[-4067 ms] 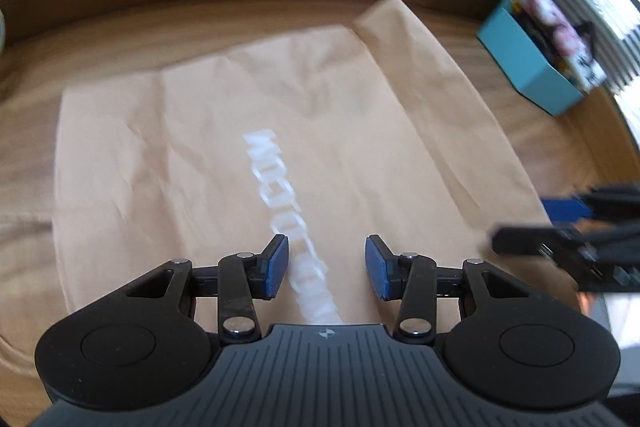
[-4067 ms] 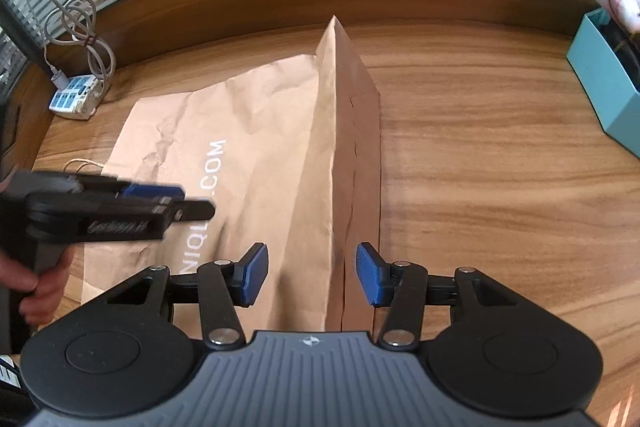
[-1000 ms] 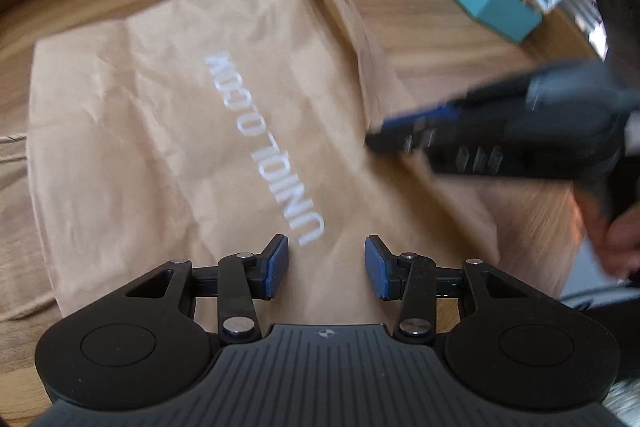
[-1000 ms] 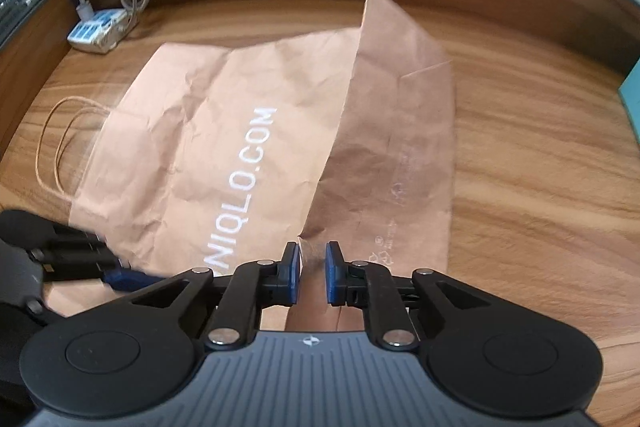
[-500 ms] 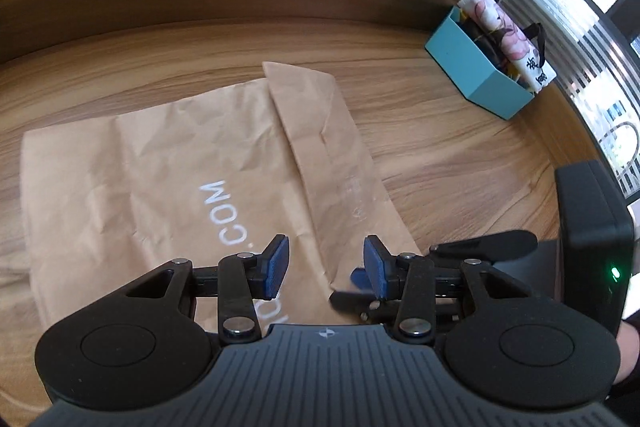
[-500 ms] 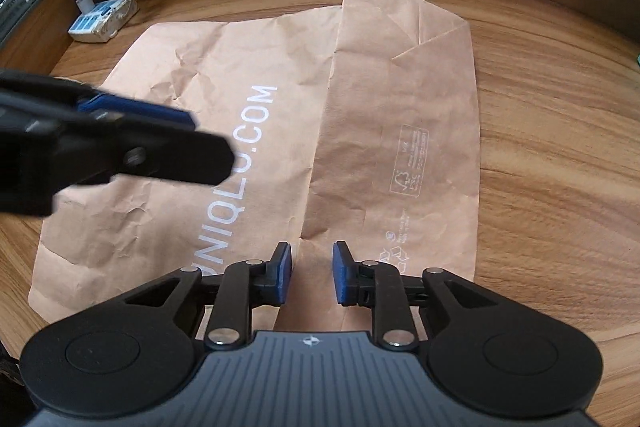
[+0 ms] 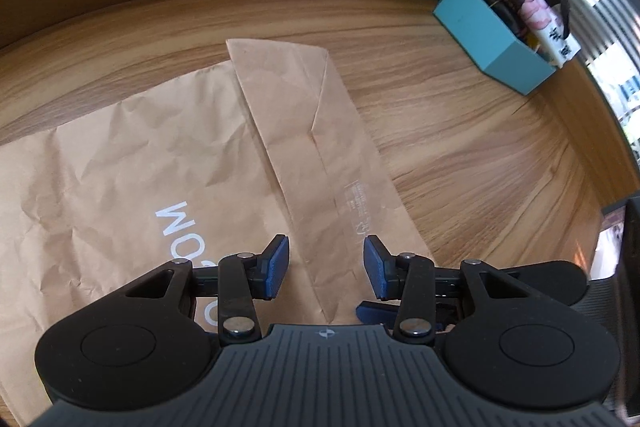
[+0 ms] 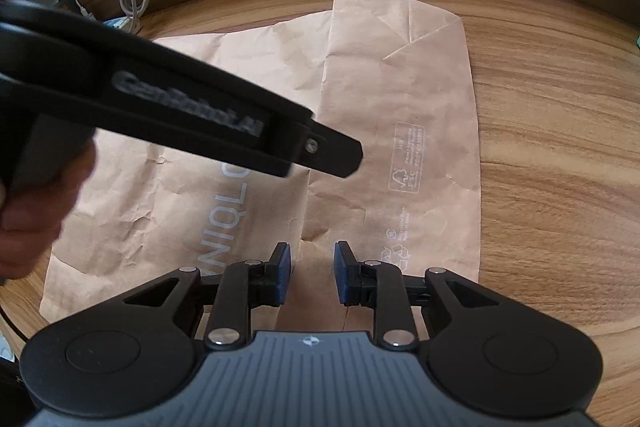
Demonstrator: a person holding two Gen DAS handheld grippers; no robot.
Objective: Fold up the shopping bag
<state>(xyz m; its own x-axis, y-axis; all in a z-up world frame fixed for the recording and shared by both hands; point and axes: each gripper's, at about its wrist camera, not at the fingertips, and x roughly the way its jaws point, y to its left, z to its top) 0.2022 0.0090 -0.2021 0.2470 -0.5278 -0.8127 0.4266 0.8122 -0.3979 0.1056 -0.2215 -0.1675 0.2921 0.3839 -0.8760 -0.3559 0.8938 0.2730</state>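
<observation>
- While the brown paper shopping bag lies flat on the wooden worktop, I read its bottom flap as already turned over onto the printed panel; this flap is a long strip running straight away from my right gripper.
- Right gripper: jaws parting, a narrow gap between the blue pads, nothing pinched; the near end of the flap lies directly under and ahead of the gap, its crease edge just left of the line the gripper points along.
- Left gripper: moderately apart and empty; in its own view the flap slants away up and to the left, its near corner beneath the gap. Seen from the right wrist, it crosses above the lettered panel, left of the flap.
- Governing relation, as I judge it: the bag's length runs sideways to my left, across both grippers, so the next fold should carry one end over along that axis. The handle end lies far left, nearer my left gripper.
- A teal box stands well apart, far right.
</observation>
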